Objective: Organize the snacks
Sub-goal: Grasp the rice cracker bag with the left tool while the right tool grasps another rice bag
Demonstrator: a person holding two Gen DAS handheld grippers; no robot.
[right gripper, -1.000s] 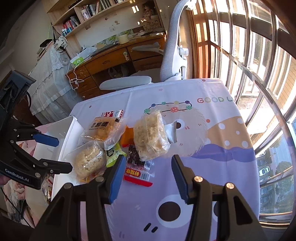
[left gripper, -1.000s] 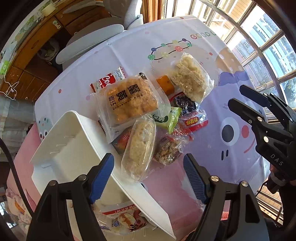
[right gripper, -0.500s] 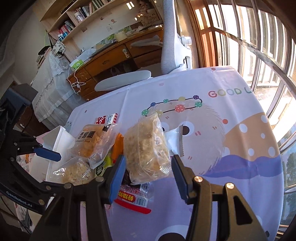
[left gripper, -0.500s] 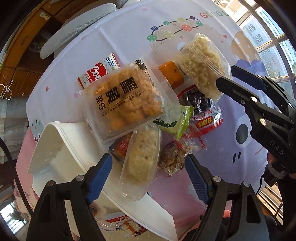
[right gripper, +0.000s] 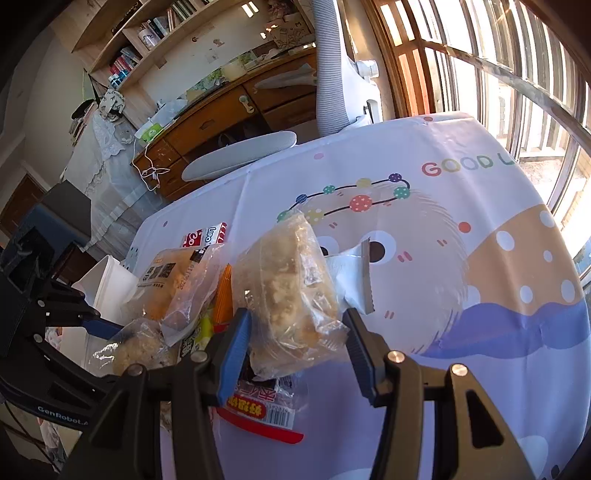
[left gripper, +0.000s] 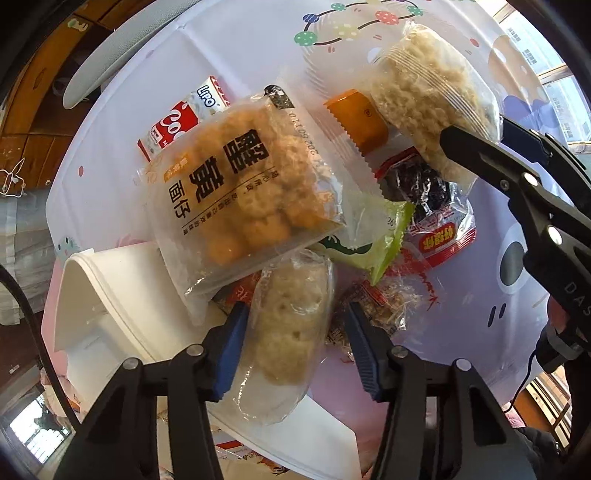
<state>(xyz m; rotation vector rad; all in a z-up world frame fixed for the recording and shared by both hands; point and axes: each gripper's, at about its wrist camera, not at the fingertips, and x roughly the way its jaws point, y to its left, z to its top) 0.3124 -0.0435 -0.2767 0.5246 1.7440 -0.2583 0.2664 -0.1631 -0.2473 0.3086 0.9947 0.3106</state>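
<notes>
Two claws half-wide: left claw [left gripper: 295, 332] closing around rice cake [left gripper: 291, 325]; bookshelf [right gripper: 155, 33] only beyond right claw [right gripper: 295, 339].

Room, daylit. Right side: tall windows [right gripper: 517, 74] with wooden frames and metal bars, sun streaming in. Far wall [right gripper: 207, 48], pale, carrying wooden bookshelves [right gripper: 140, 40] with books. Below them: wooden desk [right gripper: 229, 114] with drawers. Near the desk: grey office chair [right gripper: 243, 151], tall back. Left: lace-covered furniture [right gripper: 107, 155]. Foreground: table under cartoon-printed cloth [right gripper: 461, 258].
</notes>
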